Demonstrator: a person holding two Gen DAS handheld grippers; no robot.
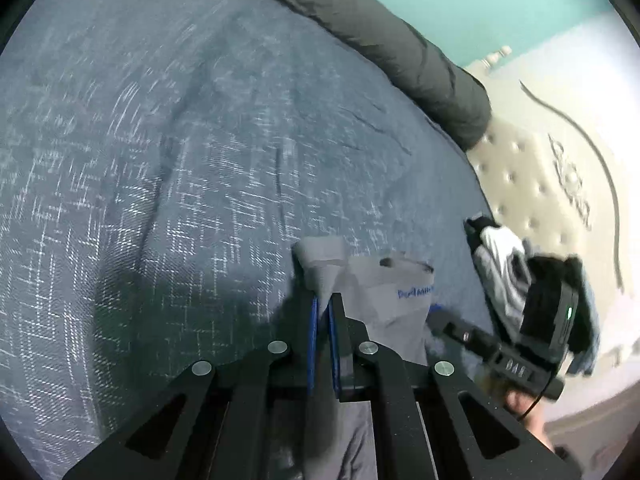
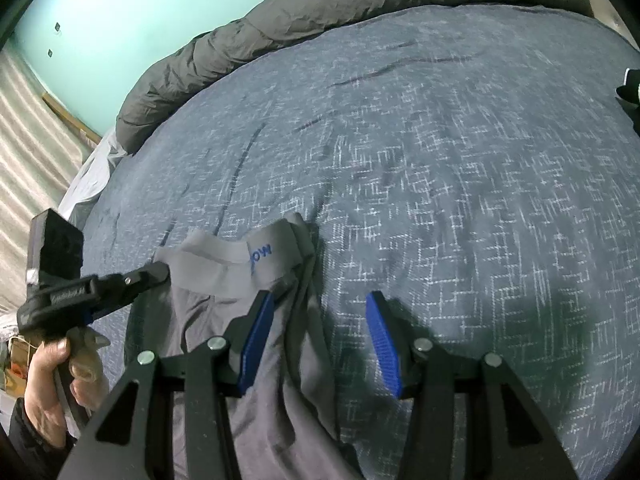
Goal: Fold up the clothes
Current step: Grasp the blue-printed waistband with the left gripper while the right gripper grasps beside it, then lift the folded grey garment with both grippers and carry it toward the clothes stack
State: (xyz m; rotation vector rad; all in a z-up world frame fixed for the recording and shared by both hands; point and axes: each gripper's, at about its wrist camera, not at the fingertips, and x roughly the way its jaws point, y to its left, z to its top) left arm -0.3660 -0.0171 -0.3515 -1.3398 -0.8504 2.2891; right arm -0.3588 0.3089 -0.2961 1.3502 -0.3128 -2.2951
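Observation:
A grey garment (image 2: pixel 236 252) with a light waistband and blue lettering lies on the blue patterned bedspread (image 2: pixel 440 160). My left gripper (image 1: pixel 323 304) is shut on a corner of the garment's waistband (image 1: pixel 320 260); it shows in the right wrist view (image 2: pixel 158 272) pinching the band's left end. My right gripper (image 2: pixel 320 304) is open, its blue pads (image 2: pixel 260 328) spread, the left pad resting on the garment's fabric below the waistband. It shows in the left wrist view (image 1: pixel 438 316) at the garment's right edge.
A rolled dark grey duvet (image 2: pixel 320 8) lies along the far side of the bed. A pile of black and white clothes (image 1: pixel 508 264) sits at the bed's right edge. A teal wall (image 2: pixel 120 12) stands behind. A cream tufted headboard (image 1: pixel 520 176) is at the right.

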